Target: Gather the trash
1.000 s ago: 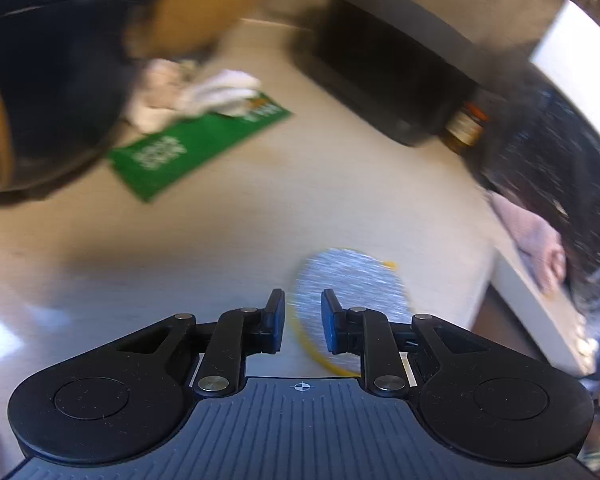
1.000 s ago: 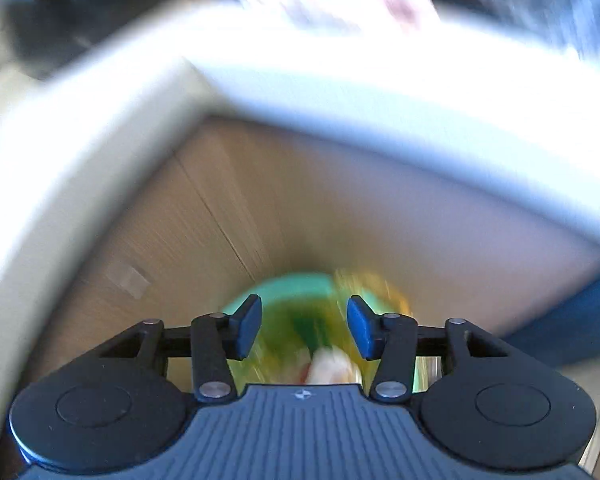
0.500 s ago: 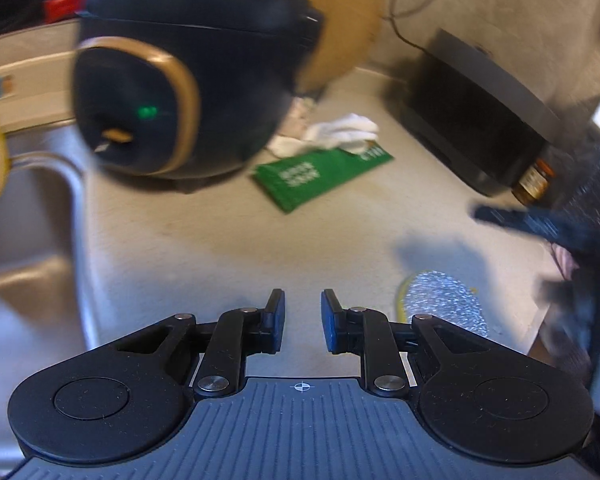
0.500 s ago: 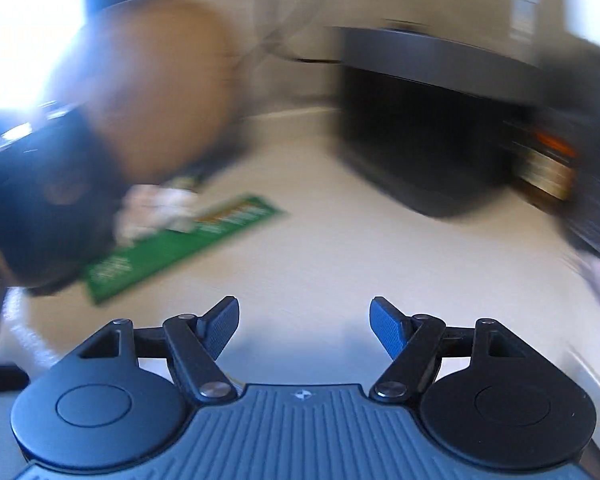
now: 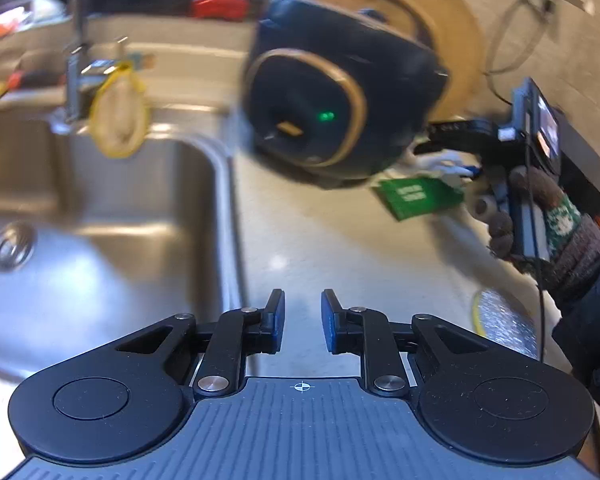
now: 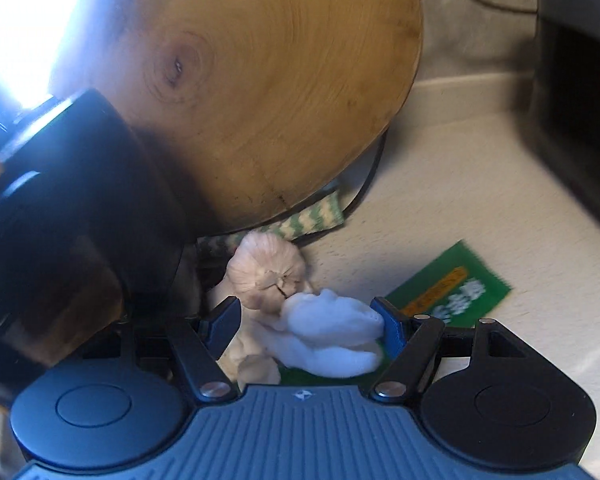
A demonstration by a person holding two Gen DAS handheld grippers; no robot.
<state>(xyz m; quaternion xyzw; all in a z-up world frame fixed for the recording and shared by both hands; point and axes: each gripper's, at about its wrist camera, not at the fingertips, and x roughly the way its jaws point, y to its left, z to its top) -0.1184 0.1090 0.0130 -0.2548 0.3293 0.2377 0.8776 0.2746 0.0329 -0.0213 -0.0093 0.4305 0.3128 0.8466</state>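
The right gripper is set around a crumpled white tissue on the counter. Its jaws have just been closing; the pad at 3 o'clock touches the wad, the pad at 9 o'clock stands clear, so nothing is pinched yet.

A garlic bulb lies against the tissue at 11 o'clock, with looser pieces below it between the jaws. If the jaws are closed as they stand, garlic may be caught with the tissue, or the soft wad may be squeezed out sideways. The green packet, also trash by the look of it, lies partly under the tissue and runs off toward 2 o'clock; it may be dragged along.

The black cooker crowds the 9 o'clock jaw and may be knocked. The wooden board leans behind at 12 o'clock, over a striped cloth.

The left gripper is empty, jaws parted, by the sink rim. A foil lid lies at 3 o'clock of it.
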